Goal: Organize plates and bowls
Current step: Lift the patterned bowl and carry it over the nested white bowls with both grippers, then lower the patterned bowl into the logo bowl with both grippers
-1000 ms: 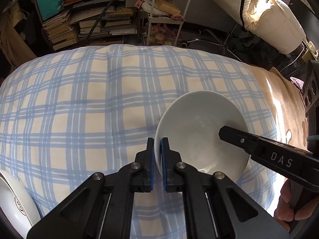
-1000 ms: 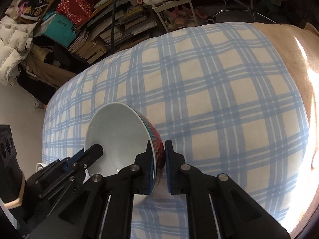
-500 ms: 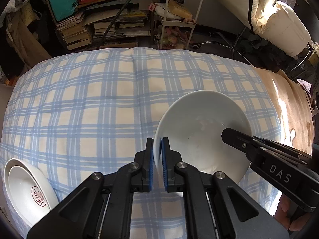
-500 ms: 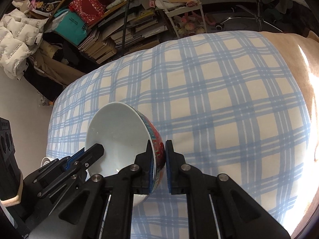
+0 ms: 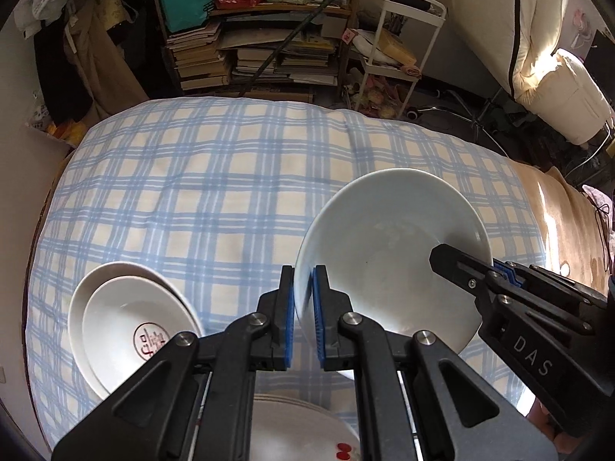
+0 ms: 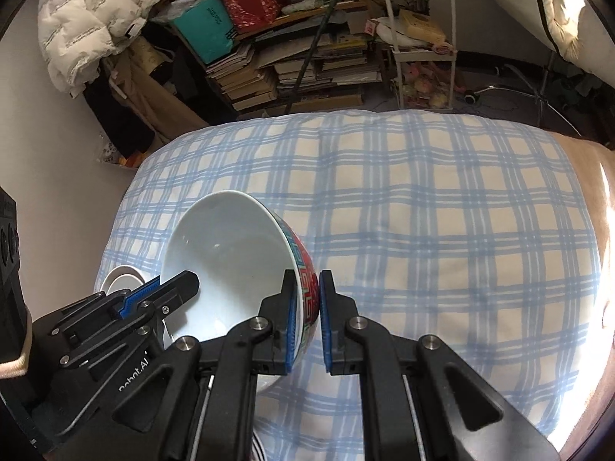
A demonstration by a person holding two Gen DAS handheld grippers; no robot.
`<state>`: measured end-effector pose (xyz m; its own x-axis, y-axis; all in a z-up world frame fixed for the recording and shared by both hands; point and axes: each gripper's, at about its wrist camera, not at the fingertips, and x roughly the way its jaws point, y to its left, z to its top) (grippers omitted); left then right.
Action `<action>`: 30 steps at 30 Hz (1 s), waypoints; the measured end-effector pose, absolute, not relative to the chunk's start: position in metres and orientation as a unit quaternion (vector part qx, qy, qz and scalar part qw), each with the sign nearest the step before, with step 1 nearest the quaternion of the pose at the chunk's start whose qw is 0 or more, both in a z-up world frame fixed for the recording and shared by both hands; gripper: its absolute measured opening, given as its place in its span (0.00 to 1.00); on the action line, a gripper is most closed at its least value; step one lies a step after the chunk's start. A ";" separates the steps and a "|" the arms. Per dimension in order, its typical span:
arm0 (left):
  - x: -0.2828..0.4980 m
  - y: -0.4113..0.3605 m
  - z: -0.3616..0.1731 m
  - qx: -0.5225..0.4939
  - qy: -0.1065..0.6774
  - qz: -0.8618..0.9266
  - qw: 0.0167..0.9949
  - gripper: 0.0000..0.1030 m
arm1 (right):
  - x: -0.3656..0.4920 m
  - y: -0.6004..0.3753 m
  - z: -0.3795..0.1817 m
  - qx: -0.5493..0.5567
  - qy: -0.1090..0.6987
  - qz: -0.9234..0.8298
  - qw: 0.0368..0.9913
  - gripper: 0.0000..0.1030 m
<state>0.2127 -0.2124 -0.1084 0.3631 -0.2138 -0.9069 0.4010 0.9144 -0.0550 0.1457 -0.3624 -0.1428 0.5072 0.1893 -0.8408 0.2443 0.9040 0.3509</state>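
Note:
A bowl (image 5: 384, 261), white inside with a red patterned outer wall (image 6: 303, 269), hangs tilted above the blue-checked blanket (image 5: 215, 176). My left gripper (image 5: 303, 319) is shut on its left rim. My right gripper (image 6: 308, 319) is shut on the opposite rim. Each gripper shows in the other's view: the right gripper (image 5: 484, 265) at the bowl's far edge, the left gripper (image 6: 165, 284) at lower left. Two nested white dishes (image 5: 127, 330) with a red emblem lie on the blanket to the left. Another white plate (image 5: 300, 430) lies beneath my left gripper, mostly hidden.
Beyond the blanket's far edge stand a crowded bookshelf (image 5: 250, 50) and a white trolley (image 5: 396, 50). A beige cover (image 5: 565, 230) lies in sunlight at the right. A white padded jacket (image 6: 80, 19) hangs at far left.
Both grippers have risen with the bowl and shifted across the blanket. The nested dishes and the plate underneath have come into view at the lower left and bottom.

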 end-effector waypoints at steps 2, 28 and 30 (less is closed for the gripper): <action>0.211 -0.196 -0.104 0.084 0.532 -0.179 0.823 0.09 | 0.146 -0.346 -0.137 0.207 0.494 -0.007 0.844 0.12; 0.187 -0.035 -0.077 0.036 0.527 -0.101 0.843 0.08 | 0.154 -0.194 -0.115 0.184 0.469 0.127 0.855 0.12; 0.188 -0.029 -0.083 0.025 0.531 -0.105 0.841 0.08 | 0.154 -0.188 -0.118 0.178 0.471 0.123 0.855 0.12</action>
